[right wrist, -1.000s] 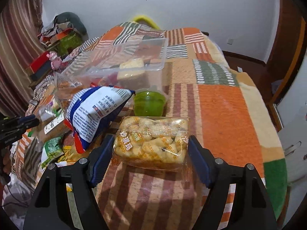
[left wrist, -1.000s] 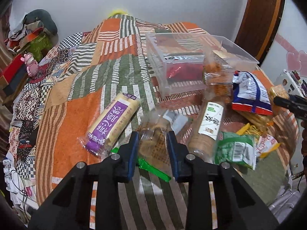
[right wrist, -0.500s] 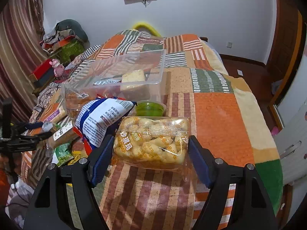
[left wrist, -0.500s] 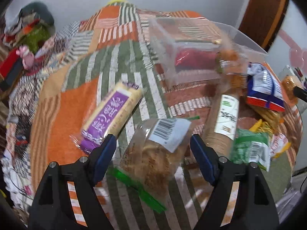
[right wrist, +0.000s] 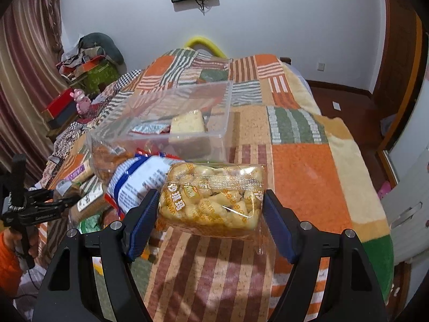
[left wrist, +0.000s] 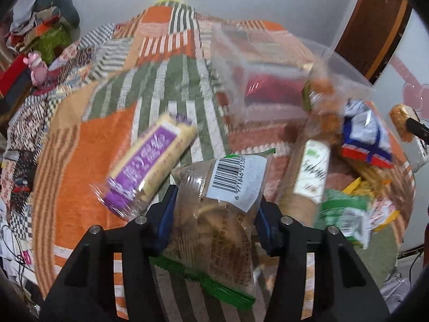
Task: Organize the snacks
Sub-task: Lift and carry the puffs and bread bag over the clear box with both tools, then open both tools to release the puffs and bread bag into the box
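Open blanket (right wrist: 308, 177) right of clear bin (right wrist: 187, 123), snack pile (left wrist: 348, 177) crowding its near side

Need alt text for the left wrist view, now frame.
The left gripper is closing its blue pads around a clear barcode-labelled snack bag on a striped patchwork blanket. A purple-labelled pack lies left; a clear plastic bin and more snacks sit beyond.

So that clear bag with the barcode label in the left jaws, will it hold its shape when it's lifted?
Probably not. The clear bag is thin crinkled film, so it likely sags and folds around the closing jaws. Its loose brown pieces look brittle, so a hard squeeze may crush them. The glossy film could also slip, and the green sealed end hangs unsupported.
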Available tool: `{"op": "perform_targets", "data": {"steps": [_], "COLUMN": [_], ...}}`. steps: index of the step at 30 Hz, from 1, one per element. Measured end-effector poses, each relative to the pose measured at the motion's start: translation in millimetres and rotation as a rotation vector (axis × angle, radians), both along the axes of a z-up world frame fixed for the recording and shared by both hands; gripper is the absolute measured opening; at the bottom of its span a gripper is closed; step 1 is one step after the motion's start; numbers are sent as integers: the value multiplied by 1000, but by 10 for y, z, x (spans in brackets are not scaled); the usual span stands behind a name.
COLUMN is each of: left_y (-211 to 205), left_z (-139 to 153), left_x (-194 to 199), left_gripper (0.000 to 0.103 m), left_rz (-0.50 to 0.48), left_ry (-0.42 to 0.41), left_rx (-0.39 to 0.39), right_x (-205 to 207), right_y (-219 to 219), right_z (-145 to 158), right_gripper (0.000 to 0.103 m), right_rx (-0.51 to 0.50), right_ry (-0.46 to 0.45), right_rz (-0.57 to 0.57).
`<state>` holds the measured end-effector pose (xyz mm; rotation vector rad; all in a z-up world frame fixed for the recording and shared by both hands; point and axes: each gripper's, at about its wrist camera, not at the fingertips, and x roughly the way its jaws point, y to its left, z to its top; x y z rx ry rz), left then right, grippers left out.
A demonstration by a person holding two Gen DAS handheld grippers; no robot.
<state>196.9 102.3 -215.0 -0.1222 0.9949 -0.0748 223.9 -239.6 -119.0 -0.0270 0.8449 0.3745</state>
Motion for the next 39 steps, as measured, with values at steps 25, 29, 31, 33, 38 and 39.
{"op": "perform_targets", "data": {"steps": [25, 29, 31, 33, 38, 39], "left_y": [-376, -395, -399, -405, -425, -426], "left_z": [972, 886, 833, 782, 682, 663], "left_x": [981, 1156, 1241, 1308, 1452, 1479], "left_gripper": [52, 52, 52, 52, 53, 53], "left_rz": [-57, -63, -64, -66, -79, -80], "left_ry": [-216, -197, -187, -175, -150, -145], "left_rx": [1, -15, -20, -24, -38, -46], "right_x": [701, 812, 866, 914, 988, 989], "right_y": [761, 903, 958, 1003, 1046, 1064], "right_z": [251, 110, 42, -26, -122, -139], "right_gripper": [74, 74, 74, 74, 74, 74], "right_rx": [19, 10, -4, -19, -23, -29], "right_ry": [-112, -65, -46, -27, 19, 23], "right_rz": [119, 145, 157, 166, 190, 197]}}
